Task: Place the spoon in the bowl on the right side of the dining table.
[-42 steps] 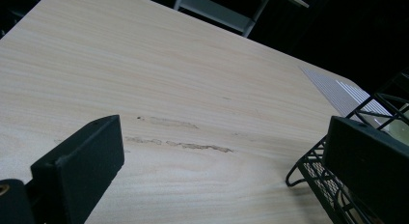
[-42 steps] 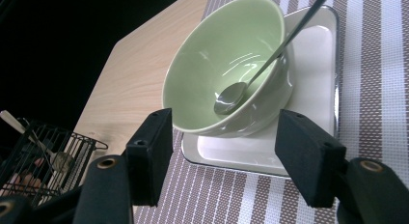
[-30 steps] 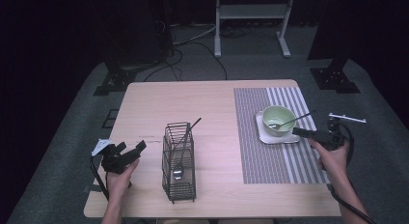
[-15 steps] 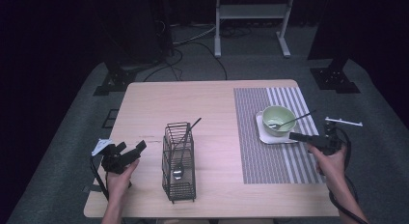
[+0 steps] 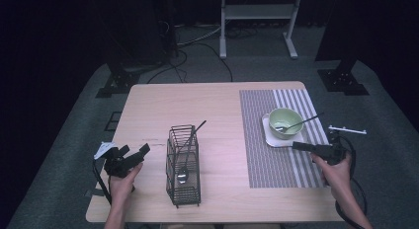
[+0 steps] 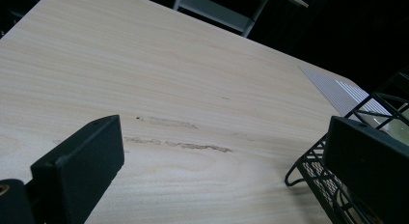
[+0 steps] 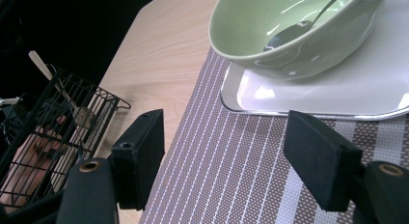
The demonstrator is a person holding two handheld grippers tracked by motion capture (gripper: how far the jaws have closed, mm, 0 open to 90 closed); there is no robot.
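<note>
Jaws of the right gripper (image 7: 224, 151) are seen spread wide with nothing between them, held low over the striped placemat (image 7: 241, 185). Just ahead of these jaws a white tray (image 7: 337, 89) is set on the placemat, and on it a green bowl (image 7: 289, 35) is carried; a spoon (image 7: 294, 31) is laid inside the bowl, its handle resting over the rim. In the high view the right gripper (image 5: 302, 147) is placed just beside the tray's near corner, apart from the bowl (image 5: 285, 122). Jaws of the left gripper (image 6: 222, 161) are likewise parted and empty above the bare wooden surface (image 6: 169, 79). To the right of these jaws a black wire basket (image 5: 184, 165) is stood upright, with utensils held inside it.
</note>
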